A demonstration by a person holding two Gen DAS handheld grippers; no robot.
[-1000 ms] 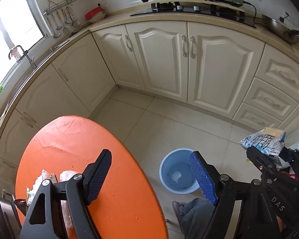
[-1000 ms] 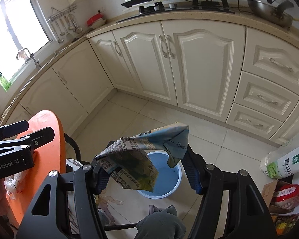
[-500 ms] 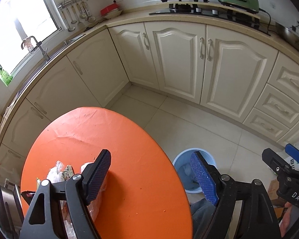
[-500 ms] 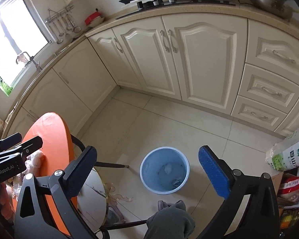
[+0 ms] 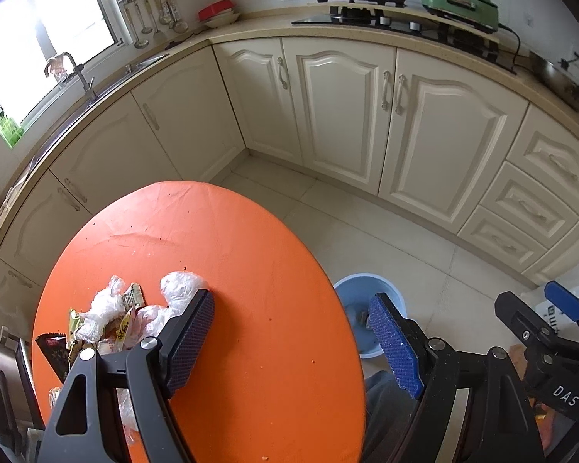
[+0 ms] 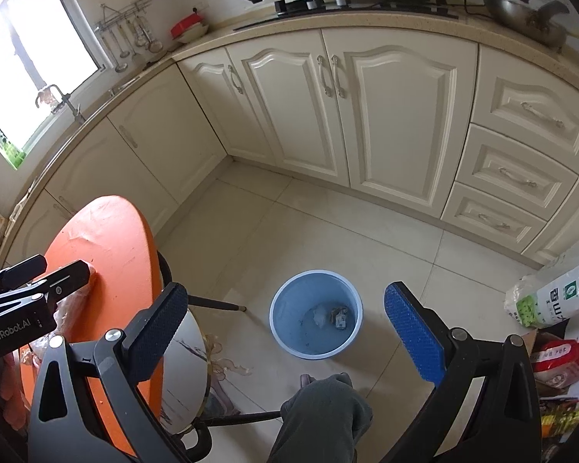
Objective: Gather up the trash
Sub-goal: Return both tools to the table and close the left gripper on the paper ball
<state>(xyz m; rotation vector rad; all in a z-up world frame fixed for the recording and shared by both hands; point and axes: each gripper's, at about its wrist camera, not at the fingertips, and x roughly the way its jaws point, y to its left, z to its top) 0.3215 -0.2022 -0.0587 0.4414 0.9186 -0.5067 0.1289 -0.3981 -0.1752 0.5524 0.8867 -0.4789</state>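
The right gripper [image 6: 289, 324] hangs over the blue bin [image 6: 315, 313] on the floor, and its fingers are spread as wide as they go, with nothing between them. A second ago they were pinching a folded paper carton. They have just opened, and now the carton is gone from them. A small printed scrap [image 6: 339, 316] and a white crumpled bit lie at the bottom of the bin; the scrap is probably the carton, though it looks too small to be sure. So one piece of trash looks to be done. The left gripper [image 5: 289, 343] has moved over the orange counter [image 5: 231, 254], and more of the counter shows now than before. Its fingers are spread too, and they hold nothing. The trash pile [image 5: 127, 316] sits on the counter's near left side, just beside the left finger [image 5: 189, 341]. It has clear plastic bags and snack wrappers in it. I think the next job is to grab something from that pile and carry it to the bin.
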